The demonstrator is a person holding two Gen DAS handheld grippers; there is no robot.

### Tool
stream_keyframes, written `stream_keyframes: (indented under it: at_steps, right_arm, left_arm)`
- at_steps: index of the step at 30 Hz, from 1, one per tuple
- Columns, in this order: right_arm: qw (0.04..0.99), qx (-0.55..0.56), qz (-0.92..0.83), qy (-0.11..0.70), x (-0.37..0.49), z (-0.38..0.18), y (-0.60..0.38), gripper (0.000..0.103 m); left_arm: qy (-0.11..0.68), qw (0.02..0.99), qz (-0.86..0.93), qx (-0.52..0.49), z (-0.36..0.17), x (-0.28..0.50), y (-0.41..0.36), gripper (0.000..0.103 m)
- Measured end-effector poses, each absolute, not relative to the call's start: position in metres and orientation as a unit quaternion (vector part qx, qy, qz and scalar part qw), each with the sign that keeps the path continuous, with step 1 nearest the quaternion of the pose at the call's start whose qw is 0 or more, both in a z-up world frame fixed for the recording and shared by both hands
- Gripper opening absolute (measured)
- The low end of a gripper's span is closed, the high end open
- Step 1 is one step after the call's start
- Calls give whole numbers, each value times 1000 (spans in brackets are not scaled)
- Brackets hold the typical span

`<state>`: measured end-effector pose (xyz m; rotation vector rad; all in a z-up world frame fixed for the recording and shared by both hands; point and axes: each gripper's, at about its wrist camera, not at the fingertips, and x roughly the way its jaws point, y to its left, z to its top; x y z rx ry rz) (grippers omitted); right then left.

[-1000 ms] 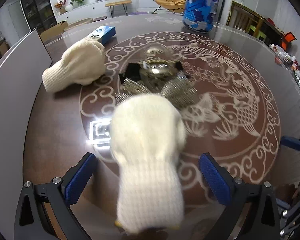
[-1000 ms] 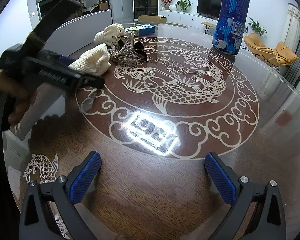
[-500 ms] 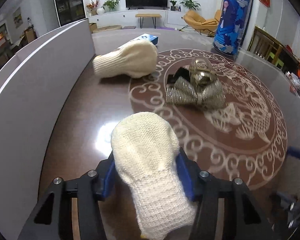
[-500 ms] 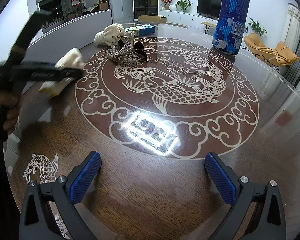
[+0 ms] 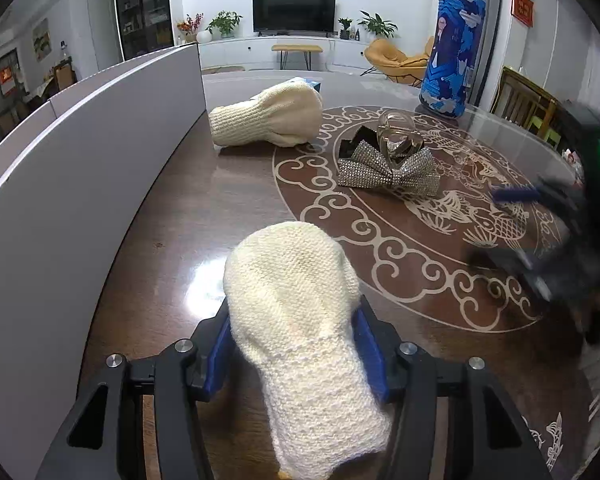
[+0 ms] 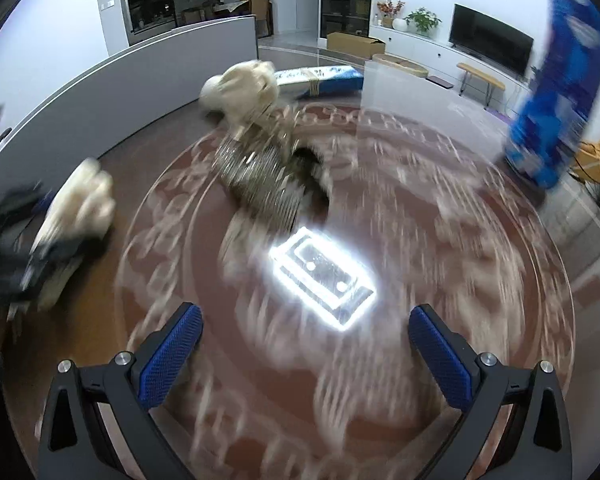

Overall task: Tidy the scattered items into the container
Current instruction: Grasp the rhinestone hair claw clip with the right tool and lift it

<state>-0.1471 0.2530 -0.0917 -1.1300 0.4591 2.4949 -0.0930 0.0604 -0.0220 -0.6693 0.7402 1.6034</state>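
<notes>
My left gripper (image 5: 294, 340) is shut on a cream knitted mitten (image 5: 300, 320) and holds it above the table near the grey container wall (image 5: 72, 184). A second cream mitten (image 5: 268, 120) lies further back by the wall. A glittery silver bow with a clear clip (image 5: 392, 160) lies in the table's middle. My right gripper (image 6: 306, 344) is open and empty over the table. Its view is blurred; it shows the bow (image 6: 260, 176), the far mitten (image 6: 244, 88) and the held mitten (image 6: 76, 216) in the left gripper.
A tall blue patterned cylinder (image 5: 452, 44) stands at the table's far right. A blue flat box (image 6: 316, 78) lies behind the far mitten. The right gripper (image 5: 556, 232) appears blurred at the right of the left wrist view. A bright lamp reflection (image 6: 324, 276) glares on the glass.
My left gripper closed on the mitten and carried it left toward the grey wall. My right gripper has just swung forward and left toward the bow, blurring its view.
</notes>
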Motion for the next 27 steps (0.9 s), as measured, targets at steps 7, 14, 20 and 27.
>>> stream_keyframes:
  at_steps: [7,14,20,27]
  right_arm:
    - [148,-399,894,140,-212,-86,278,100]
    - [193,-380,892,153,-213,-80,275,55]
    - [277,-368,864,205,-150,-88,261,55]
    - [337,-358,837,239,-53,-95,216,56]
  left_arm:
    - [318,587,687,-287,-21,-93,61,54]
    - [320,587,687,-285,-22,-93,62,55]
    - [319,575,698,-284,-23,-86,65,55]
    - [334,601,673,-273,-29,-35,68,55]
